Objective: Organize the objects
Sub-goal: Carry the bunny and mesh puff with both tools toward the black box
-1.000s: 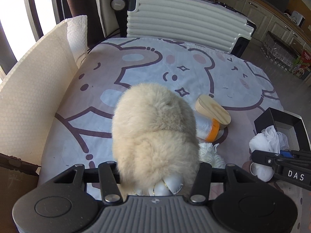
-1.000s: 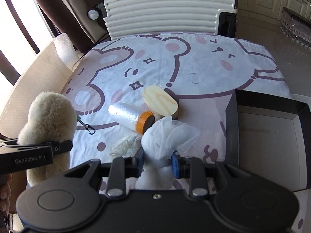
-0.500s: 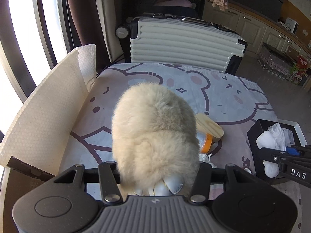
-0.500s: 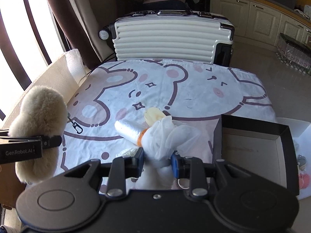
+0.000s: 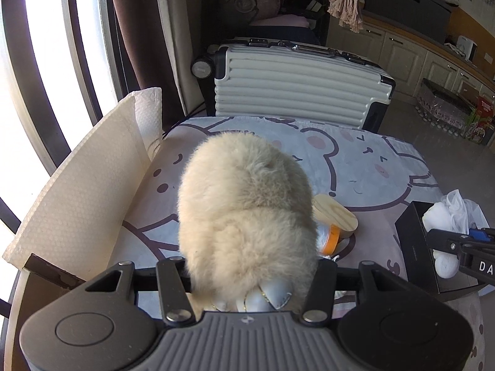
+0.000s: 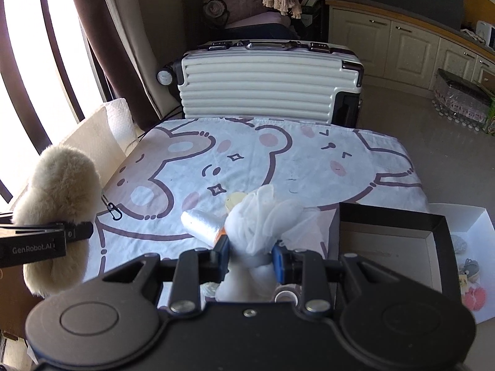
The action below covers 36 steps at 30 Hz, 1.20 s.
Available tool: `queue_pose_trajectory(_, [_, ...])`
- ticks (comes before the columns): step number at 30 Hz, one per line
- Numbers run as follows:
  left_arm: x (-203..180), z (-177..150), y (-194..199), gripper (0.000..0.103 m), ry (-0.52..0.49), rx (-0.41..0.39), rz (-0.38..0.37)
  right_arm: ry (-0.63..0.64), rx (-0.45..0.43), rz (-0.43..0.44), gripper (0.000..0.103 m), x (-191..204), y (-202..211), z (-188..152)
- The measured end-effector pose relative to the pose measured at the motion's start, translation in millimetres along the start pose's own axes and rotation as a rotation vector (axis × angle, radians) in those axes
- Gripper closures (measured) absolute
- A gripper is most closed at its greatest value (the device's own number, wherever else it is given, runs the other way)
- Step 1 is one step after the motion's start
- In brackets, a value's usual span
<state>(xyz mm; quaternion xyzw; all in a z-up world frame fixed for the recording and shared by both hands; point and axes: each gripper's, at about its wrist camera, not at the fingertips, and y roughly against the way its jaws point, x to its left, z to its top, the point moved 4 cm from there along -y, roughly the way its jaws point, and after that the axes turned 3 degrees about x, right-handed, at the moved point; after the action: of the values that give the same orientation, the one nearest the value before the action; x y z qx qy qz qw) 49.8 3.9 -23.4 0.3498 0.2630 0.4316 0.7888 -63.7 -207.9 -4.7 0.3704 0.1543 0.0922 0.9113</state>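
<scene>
My left gripper is shut on a cream fluffy plush and holds it above the near left of the bear-print table; the plush also shows in the right wrist view. My right gripper is shut on a white mesh-wrapped bundle, held above the table's near edge beside the black box; the bundle also shows in the left wrist view. On the cloth lie a clear roll with an orange end and an oval wooden lid.
A white suitcase stands behind the table. White foam sheet leans at the left edge. A white tray with small trinkets sits right of the black box. White string lies near the roll. Cabinets line the far right.
Both grippers have risen and pulled back from the table with their loads; the table and objects look smaller and farther. Grips are unchanged.
</scene>
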Motion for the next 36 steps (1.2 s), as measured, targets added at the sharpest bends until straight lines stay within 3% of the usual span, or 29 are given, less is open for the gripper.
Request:
queue_pose_trajectory(13, [-16,2,-19,0.051,0.007,0.014,-0.010,-0.004,0.006,-0.026,0.073,-20,-6,-1])
queue_pose_trajectory(36, [-105,5,-39,0.051,-0.072,0.028,-0.136,-0.084,0.015,-0.176,0.073,-107,13,-22])
